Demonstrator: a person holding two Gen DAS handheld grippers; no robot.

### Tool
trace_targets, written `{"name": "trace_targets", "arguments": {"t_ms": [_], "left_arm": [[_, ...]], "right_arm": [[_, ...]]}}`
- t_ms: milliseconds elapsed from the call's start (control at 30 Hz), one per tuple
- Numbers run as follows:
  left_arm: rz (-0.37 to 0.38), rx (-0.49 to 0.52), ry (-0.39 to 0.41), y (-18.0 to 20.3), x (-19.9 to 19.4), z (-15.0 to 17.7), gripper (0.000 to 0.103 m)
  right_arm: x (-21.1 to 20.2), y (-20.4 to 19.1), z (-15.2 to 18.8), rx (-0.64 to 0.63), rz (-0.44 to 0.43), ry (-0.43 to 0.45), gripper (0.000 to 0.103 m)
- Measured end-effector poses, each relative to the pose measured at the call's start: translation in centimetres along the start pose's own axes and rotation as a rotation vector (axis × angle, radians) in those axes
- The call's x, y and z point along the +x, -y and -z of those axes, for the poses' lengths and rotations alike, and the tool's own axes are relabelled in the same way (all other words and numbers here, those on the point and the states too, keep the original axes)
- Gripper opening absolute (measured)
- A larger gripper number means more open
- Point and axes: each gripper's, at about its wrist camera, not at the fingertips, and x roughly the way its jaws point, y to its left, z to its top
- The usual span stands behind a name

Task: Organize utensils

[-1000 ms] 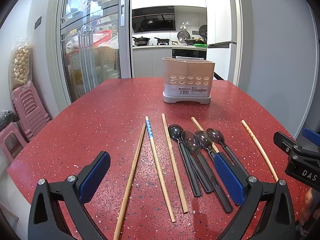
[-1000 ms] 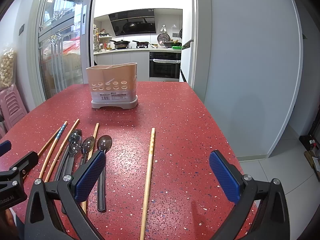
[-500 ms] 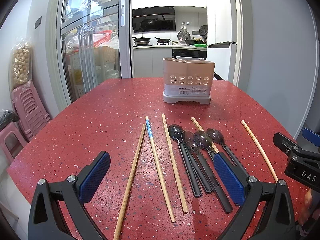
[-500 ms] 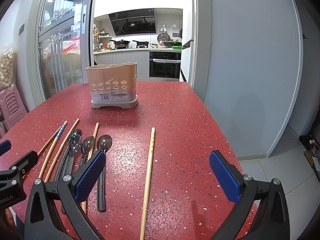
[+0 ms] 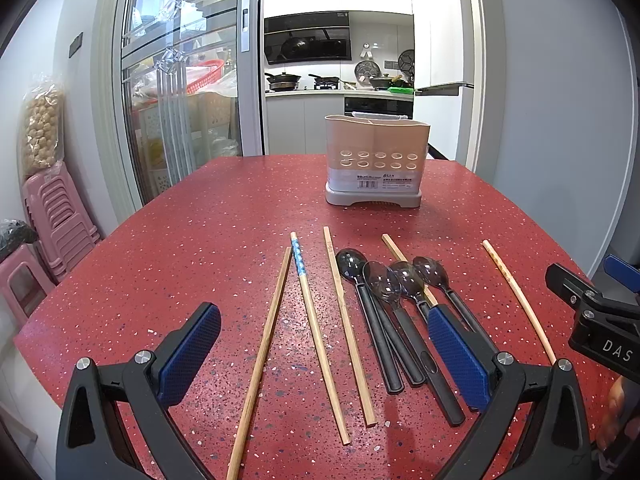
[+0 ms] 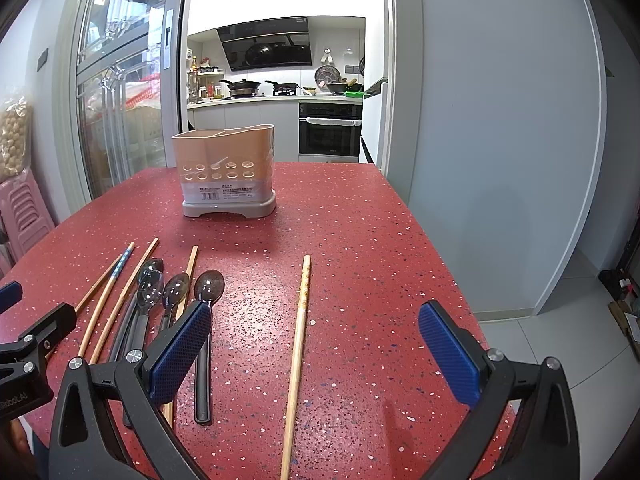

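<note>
Nothing has changed over the last second: in both wrist views the utensils and both tools sit exactly where they sat in the earlier frames. By my judgement the sorting has not begun and the person is paused before a first pick.

The left gripper [image 5: 324, 354] hovers low over the near edge of the red speckled tabletop [image 5: 224, 232], its blue-padded jaws spread wide and empty. The right gripper [image 6: 314, 346] hangs the same way, released and holding nothing.

The beige plastic utensil holder with round drain holes [image 5: 376, 160] stands upright near the far middle of the table, well apart from everything else. Its compartments look empty, though the rim hides most of the inside, so I cannot be sure.

Between the left jaws lie a plain wooden chopstick [image 5: 266, 340], a wooden chopstick with a blue patterned end [image 5: 316, 332] and another plain wooden chopstick [image 5: 348, 320], fanned apart. Just to their right, four black-handled spoons with smoky translucent bowls [image 5: 384, 280] lie side by side, crowded, over a fourth wooden chopstick [image 5: 394, 249]. A lone patterned wooden chopstick [image 6: 300, 340] lies apart on the right, between the right gripper's jaws.

That lone chopstick seems the easiest first grasp for the right tool; the spoons will likely need separating.
</note>
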Motion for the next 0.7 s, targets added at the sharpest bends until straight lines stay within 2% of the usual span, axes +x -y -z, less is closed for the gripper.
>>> {"name": "trace_targets", "arguments": {"t_ms": [700], "left_arm": [[0.003, 0.000, -0.004, 0.02, 0.06, 0.05, 0.103]], "right_arm": [[0.01, -0.01, 0.02, 0.000, 0.000, -0.001, 0.103]]}}
